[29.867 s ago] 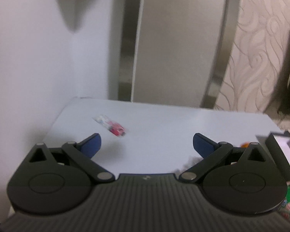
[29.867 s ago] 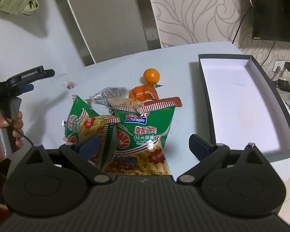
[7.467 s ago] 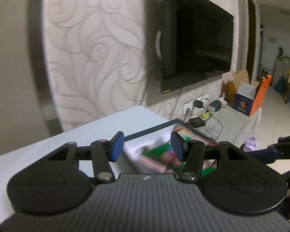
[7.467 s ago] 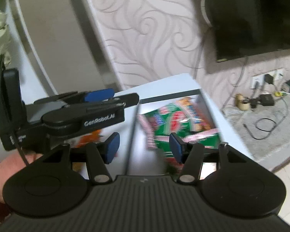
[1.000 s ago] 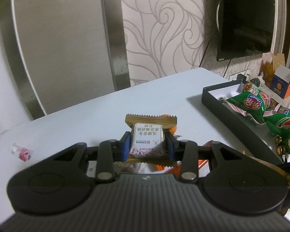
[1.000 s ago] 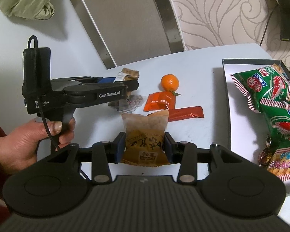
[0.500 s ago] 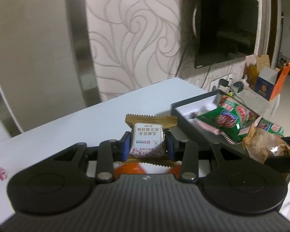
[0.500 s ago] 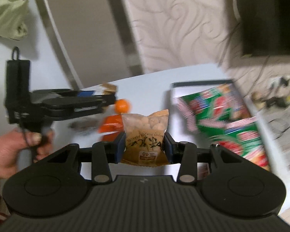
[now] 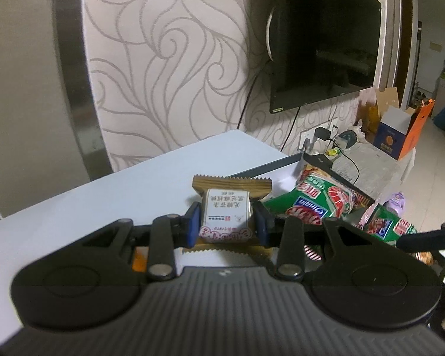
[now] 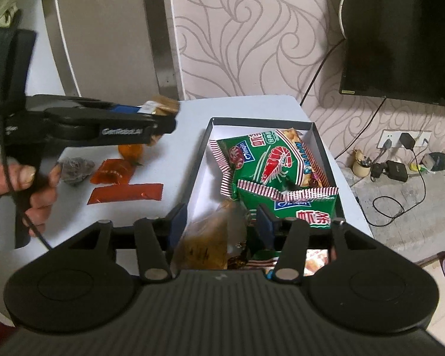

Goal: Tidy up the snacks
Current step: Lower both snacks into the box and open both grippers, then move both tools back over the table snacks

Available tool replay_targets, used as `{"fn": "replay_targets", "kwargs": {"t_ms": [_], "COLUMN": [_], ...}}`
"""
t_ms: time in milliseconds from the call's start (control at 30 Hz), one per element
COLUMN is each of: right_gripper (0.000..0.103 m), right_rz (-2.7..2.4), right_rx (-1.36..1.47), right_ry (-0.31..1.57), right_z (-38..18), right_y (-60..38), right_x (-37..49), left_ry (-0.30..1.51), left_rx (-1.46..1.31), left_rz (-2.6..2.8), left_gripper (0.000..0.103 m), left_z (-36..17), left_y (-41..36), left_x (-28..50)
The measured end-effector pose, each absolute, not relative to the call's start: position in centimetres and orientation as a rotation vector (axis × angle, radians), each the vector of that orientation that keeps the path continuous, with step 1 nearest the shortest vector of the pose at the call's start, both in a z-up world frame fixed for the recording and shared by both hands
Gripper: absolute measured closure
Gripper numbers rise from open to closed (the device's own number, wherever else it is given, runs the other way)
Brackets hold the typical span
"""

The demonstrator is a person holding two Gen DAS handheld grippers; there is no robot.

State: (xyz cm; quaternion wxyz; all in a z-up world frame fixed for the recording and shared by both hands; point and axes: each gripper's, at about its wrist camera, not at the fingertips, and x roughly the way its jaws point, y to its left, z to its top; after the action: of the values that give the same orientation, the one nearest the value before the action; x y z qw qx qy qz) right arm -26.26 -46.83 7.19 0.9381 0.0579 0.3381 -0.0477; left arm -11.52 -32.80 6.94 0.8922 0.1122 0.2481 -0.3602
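Observation:
My left gripper (image 9: 226, 219) is shut on a small brown-edged snack packet with a white label (image 9: 225, 210), held above the white table beside the box; it also shows in the right wrist view (image 10: 163, 105). My right gripper (image 10: 221, 219) is open over the near end of the black box (image 10: 200, 160). A clear brown peanut bag (image 10: 210, 237) lies tilted between and below its fingers, blurred. Two green shrimp cracker bags (image 10: 270, 157) lie in the box, also in the left wrist view (image 9: 308, 204).
On the table (image 10: 175, 172) left of the box lie a red bar packet (image 10: 124, 192), an orange packet (image 10: 112, 172), a mandarin (image 10: 130, 151) and a dark clear packet (image 10: 75, 169). A TV (image 10: 400, 35) hangs on the wall behind. Cables and plugs lie on the floor at right.
The right gripper has swung over the box and opened, and the peanut bag has dropped from its fingers. The left gripper has carried its packet right, toward the box.

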Motion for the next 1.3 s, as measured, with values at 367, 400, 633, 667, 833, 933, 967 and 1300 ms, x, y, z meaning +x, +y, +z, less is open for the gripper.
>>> {"fn": "replay_targets", "kwargs": {"t_ms": [367,400,633,667,833,933,967,1300], "right_gripper": [0.037,0.037,0.037,0.037,0.037,0.037,0.037,0.037], "right_rz": [-0.109,-0.114,-0.139,-0.138,-0.119,-0.11,-0.105,-0.105], "right_rx": [0.202,0.202,0.215,0.219,0.23,0.236,0.236,0.241], "right_ry": [0.64,0.643,0.669,0.671,0.668,0.67,0.668,0.632], "right_z": [9.4,9.5,9.0,8.9,8.7,8.5,8.5,9.0], "right_y": [-51.6,-52.0,-54.3,-54.4,-54.9,-55.1,-55.1,-53.9], "right_x": [-29.7,-30.0,-31.5,-31.6,-31.5,-31.0,-30.8,-28.2], "left_ry": [0.49,0.49,0.515,0.508,0.443,0.412,0.396,0.336], "left_rx": [0.248,0.252,0.261,0.263,0.279,0.276,0.272,0.181], "left_rz": [-0.789,-0.794,-0.898,-0.904,-0.923,-0.92,-0.909,-0.825], "left_gripper": [0.062,0.061,0.051,0.042,0.026,0.026,0.026,0.026], "left_z": [6.2,6.1,5.2,5.2,5.7,6.1,6.2,7.5], "left_y": [-39.9,-40.4,-42.3,-42.4,-42.4,-42.2,-42.0,-36.5], "left_x": [-9.8,-9.5,-7.7,-7.7,-8.5,-9.1,-9.3,-11.9]}}
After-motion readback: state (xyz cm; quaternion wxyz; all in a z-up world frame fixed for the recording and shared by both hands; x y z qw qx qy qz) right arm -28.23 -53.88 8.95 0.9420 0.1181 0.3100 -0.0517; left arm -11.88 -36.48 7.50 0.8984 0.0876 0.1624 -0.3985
